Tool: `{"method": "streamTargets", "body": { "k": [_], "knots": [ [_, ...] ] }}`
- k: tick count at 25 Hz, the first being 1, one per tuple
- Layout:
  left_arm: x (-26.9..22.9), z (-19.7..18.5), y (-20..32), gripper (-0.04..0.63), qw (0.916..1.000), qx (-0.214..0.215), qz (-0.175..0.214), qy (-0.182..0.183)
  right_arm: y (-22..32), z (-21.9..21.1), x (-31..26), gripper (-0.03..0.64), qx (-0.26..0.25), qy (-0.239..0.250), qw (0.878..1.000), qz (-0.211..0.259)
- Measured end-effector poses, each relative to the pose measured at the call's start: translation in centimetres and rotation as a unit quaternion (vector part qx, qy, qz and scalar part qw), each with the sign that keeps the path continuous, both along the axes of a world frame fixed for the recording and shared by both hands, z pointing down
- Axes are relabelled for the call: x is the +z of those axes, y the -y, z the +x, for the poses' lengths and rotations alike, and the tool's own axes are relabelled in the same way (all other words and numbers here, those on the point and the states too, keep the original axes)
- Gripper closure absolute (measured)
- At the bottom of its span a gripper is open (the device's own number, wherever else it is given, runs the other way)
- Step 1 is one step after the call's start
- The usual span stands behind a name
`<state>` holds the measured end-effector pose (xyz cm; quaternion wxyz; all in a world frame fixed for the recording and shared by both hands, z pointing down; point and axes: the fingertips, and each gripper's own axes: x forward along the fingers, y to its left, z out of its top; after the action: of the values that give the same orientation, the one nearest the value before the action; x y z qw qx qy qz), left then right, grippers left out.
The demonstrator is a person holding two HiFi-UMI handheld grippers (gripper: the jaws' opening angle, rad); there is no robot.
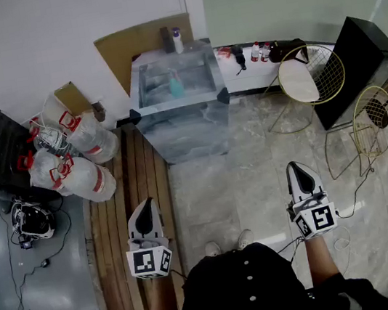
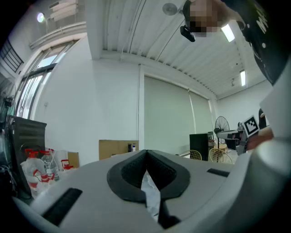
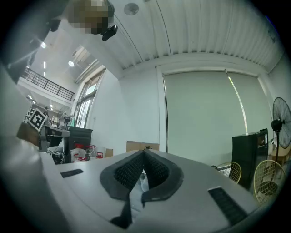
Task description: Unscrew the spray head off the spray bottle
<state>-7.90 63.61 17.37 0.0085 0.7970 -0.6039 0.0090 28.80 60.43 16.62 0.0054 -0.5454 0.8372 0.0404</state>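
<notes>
A teal spray bottle (image 1: 176, 86) stands on a shiny grey table (image 1: 184, 130) far ahead of me in the head view. My left gripper (image 1: 144, 206) is held low near my body, over the wooden floor strip, well short of the table. My right gripper (image 1: 293, 168) hangs at the same height to the right, over the tiled floor. Both are shut with nothing between the jaws. The left gripper view shows the dark pads (image 2: 160, 172) closed together, pointing out at the room. In the right gripper view the ribbed pads (image 3: 157, 171) also meet. Neither gripper view shows the bottle.
Large water jugs (image 1: 68, 153) with red handles lie left of the table. Two wire chairs (image 1: 313, 75) and a black panel (image 1: 356, 64) stand to the right. A cardboard sheet (image 1: 146, 44) and a small bottle (image 1: 177, 41) sit behind the table. Cables and gear (image 1: 32, 222) lie at far left.
</notes>
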Motion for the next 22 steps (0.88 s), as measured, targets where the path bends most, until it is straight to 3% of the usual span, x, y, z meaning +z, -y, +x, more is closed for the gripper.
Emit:
{"method": "streamTargets", "body": {
  "k": [22],
  "knots": [
    [-0.3,4.4,0.4,0.571,1.0000,-0.006,-0.001,0.004,0.7,3.1,-0.4,0.604,-0.027,0.014,1.000,0.010]
  ]
}}
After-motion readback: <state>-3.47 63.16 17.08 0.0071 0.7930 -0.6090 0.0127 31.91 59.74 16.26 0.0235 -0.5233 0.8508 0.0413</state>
